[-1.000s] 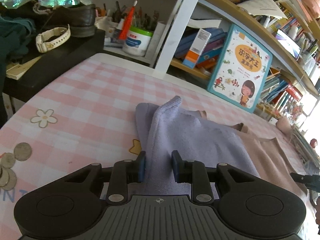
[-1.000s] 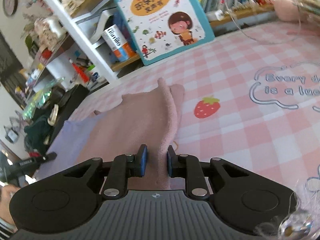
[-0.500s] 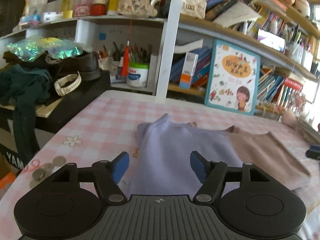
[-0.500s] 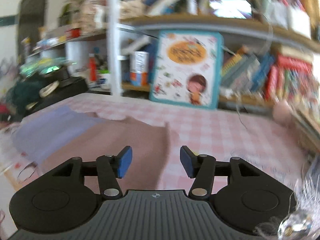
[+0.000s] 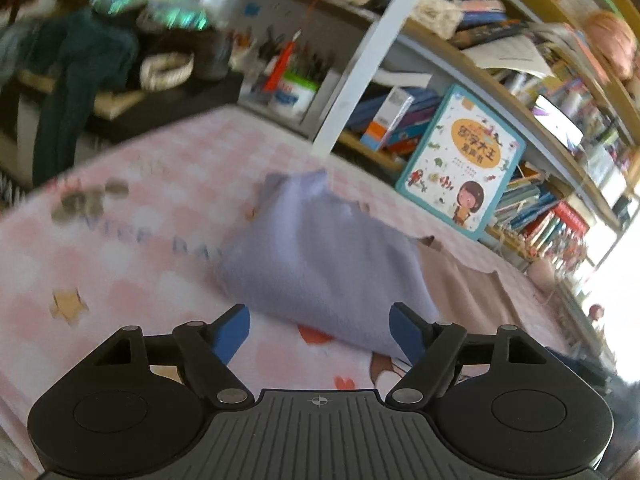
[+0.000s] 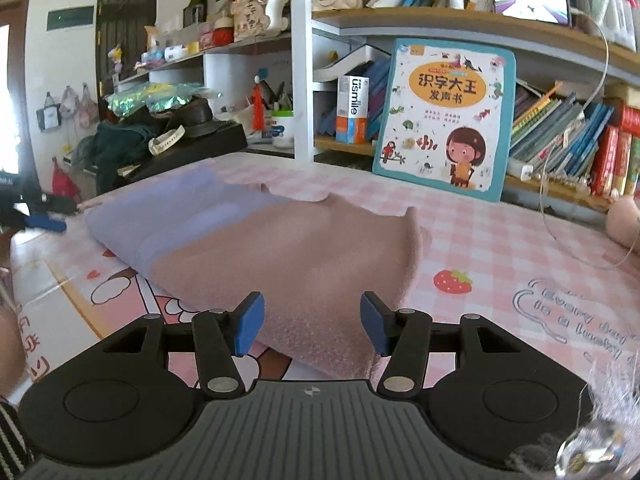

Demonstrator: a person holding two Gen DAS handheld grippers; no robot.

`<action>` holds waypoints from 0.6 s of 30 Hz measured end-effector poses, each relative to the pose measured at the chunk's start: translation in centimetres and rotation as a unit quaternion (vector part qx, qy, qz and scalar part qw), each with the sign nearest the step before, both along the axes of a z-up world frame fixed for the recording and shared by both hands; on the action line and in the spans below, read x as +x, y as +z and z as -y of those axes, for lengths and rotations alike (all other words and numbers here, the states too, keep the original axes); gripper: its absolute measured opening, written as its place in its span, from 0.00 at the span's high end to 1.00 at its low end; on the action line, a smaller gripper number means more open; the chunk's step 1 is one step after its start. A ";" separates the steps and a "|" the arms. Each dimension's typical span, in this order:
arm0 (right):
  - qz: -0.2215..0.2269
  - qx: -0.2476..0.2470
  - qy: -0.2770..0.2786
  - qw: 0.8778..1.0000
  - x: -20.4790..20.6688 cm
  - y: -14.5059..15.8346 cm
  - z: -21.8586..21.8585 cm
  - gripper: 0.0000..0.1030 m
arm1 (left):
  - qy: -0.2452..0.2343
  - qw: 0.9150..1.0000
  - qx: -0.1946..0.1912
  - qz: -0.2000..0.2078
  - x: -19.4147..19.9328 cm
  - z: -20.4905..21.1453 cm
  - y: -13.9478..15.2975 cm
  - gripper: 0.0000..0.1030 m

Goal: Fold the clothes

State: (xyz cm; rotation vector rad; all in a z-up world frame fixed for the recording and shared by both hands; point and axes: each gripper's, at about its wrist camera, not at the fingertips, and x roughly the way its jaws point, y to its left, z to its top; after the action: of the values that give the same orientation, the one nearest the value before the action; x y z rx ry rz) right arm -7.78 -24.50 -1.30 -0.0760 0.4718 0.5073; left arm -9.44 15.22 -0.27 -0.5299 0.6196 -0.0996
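A fold is judged complete: the lilac-and-pink garment (image 6: 280, 240) lies flat before the picture book (image 6: 444, 120); left tool (image 5: 319, 330) and right tool (image 6: 312, 322) are held spread, empty; a fresh edge must be gripped next

Left gripper (image 5: 319, 332): black linkage arms, blue finger pads (image 5: 231, 333), silver pivot screws, grey ribbed base with small crosshair mark, round black side housings. Right gripper (image 6: 312, 323): identical build. Black-and-white striped sleeve (image 6: 12, 436) at lower left of right view.

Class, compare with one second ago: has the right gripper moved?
Yes. The right gripper released the pink cloth, opened and backed away from the picture book.
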 end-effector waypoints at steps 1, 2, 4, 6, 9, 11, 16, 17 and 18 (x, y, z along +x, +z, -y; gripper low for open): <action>-0.004 0.005 0.000 1.000 0.2 -0.1 0.1 0.51 | 0.011 1.000 -0.018 -0.005 0.1 -0.1 -0.4 0.23; -0.008 0.007 0.001 1.000 0.3 -0.2 0.3 0.51 | 0.023 0.999 -0.036 -0.008 0.1 -0.2 -0.7 0.24; -0.016 0.014 0.002 1.000 0.6 -0.5 0.5 0.51 | 0.045 0.995 -0.084 -0.010 0.3 -0.6 -1.4 0.25; -0.024 0.022 0.003 0.999 0.9 -0.7 0.8 0.51 | 0.064 0.989 -0.132 -0.011 0.6 -1.0 -1.9 0.27; -0.040 0.044 0.002 0.998 1.5 -1.0 1.3 0.51 | 0.075 0.984 -0.159 -0.018 1.4 -1.0 -2.5 0.39; -0.051 0.044 0.002 0.998 1.8 -1.2 1.3 0.51 | 0.074 0.984 -0.162 -0.026 2.2 -0.7 -2.8 0.45; -0.060 0.034 0.008 0.998 2.1 -1.4 1.0 0.50 | 0.106 0.976 -0.188 -0.030 2.9 -0.7 -3.6 0.46; -0.060 0.033 0.009 0.998 2.1 -1.4 1.0 0.50 | 0.118 0.971 -0.206 -0.029 2.9 -0.9 -3.9 0.46; -0.060 0.032 0.008 0.998 2.1 -1.4 1.0 0.50 | 0.131 0.967 -0.218 -0.029 2.9 -1.0 -4.0 0.47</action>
State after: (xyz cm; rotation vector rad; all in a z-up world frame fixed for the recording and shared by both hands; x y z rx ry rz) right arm -5.73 -25.46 -2.67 0.0116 0.5716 0.5450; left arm -6.55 16.27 -4.26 -1.0405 0.5810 0.0325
